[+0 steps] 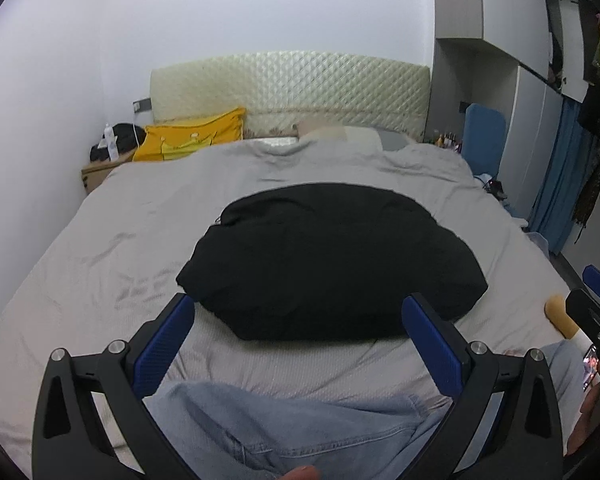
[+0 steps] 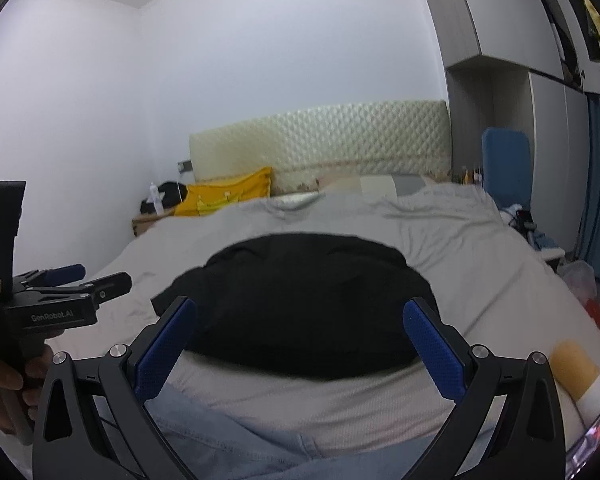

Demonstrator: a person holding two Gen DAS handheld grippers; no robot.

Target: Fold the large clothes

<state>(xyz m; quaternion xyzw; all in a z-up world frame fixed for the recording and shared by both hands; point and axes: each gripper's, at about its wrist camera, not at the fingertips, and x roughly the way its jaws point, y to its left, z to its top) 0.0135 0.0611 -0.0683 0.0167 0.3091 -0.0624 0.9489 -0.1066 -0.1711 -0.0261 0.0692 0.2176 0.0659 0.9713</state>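
A black garment (image 1: 324,260) lies folded in a compact bundle in the middle of the grey bed (image 1: 100,248); it also shows in the right wrist view (image 2: 300,304). My left gripper (image 1: 298,312) is open and empty, held just short of the bundle's near edge. My right gripper (image 2: 300,316) is open and empty, also before the bundle's near edge. The left gripper shows from the side at the left of the right wrist view (image 2: 88,280). Light blue jeans (image 1: 292,428) lie at the near edge of the bed below both grippers.
A yellow pillow (image 1: 192,138) and a cream quilted headboard (image 1: 292,88) are at the far end. A nightstand with a bottle (image 1: 111,144) stands far left. A phone (image 1: 590,364) and a tan-and-white tube (image 2: 580,376) lie at near right. Wardrobe and hanging clothes (image 1: 596,120) are on the right.
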